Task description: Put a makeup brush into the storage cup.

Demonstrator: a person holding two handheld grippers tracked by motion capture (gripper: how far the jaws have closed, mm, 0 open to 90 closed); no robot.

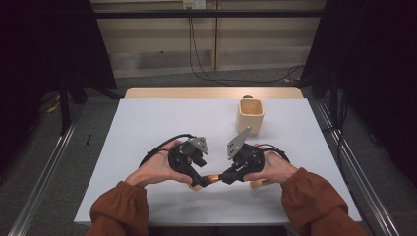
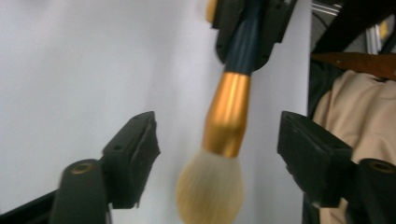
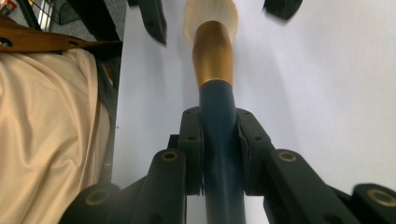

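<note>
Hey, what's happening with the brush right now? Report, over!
Right gripper shut on brush handle. Left gripper open, fingers either side of the bristles, not touching. Cup stands apart at the back. Nothing in the way.

white-topped table (image 1: 147, 128) with a light wood strip along the far edge, pretty bare, one beige squarish cup (image 1: 251, 116) standing upright toward the far right

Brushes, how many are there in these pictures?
1. The makeup brush is clamped by its dark handle in the right gripper, its bristles between the open jaws of the left gripper. More could be hidden inside the cup.
</note>
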